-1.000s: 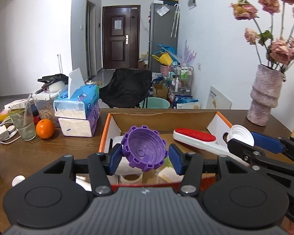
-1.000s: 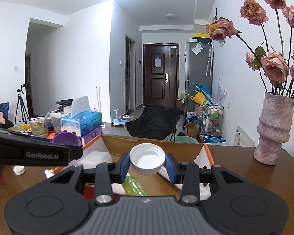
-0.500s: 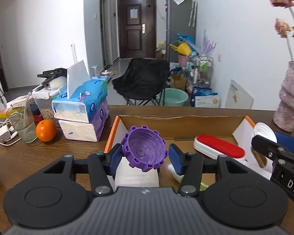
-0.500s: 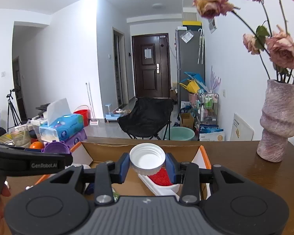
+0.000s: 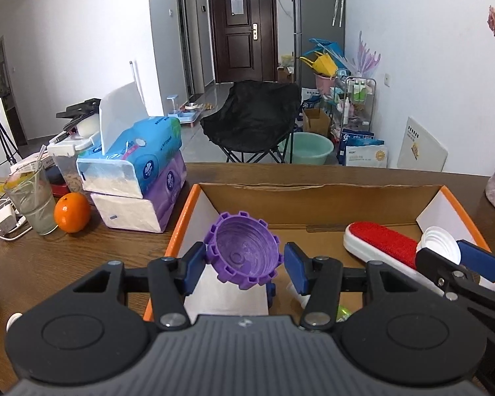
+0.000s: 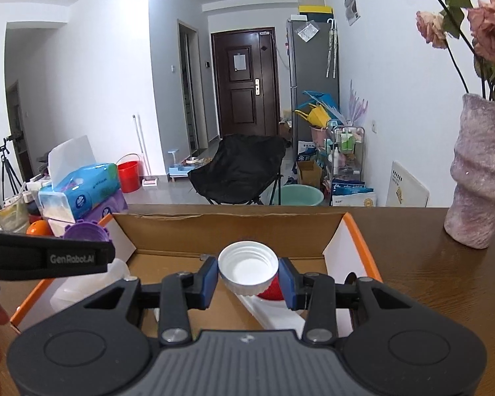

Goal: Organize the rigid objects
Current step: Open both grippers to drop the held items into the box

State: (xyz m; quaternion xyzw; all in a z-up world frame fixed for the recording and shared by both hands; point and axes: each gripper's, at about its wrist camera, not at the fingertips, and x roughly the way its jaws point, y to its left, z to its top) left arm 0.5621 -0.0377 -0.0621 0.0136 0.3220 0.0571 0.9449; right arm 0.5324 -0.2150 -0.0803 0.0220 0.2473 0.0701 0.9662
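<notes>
Cardboard box (image 5: 320, 204) holds red brush (image 5: 381, 242); grippers clamp purple lid (image 5: 244, 250), white cap (image 6: 248, 269)

Both wrist fisheyes close above cardboard box (image 5: 320, 204), facing far door (image 6: 244, 79), left view sits left, shared: box, chair (image 6: 237, 165), tissue packs (image 5: 138, 171)

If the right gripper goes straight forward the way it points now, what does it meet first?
Probably the far wall of the cardboard box. The right gripper, shut on the white cap, points across the open box toward that brown wall. The red and white brush lies lower, likely under its line, though depth is unclear.
</notes>
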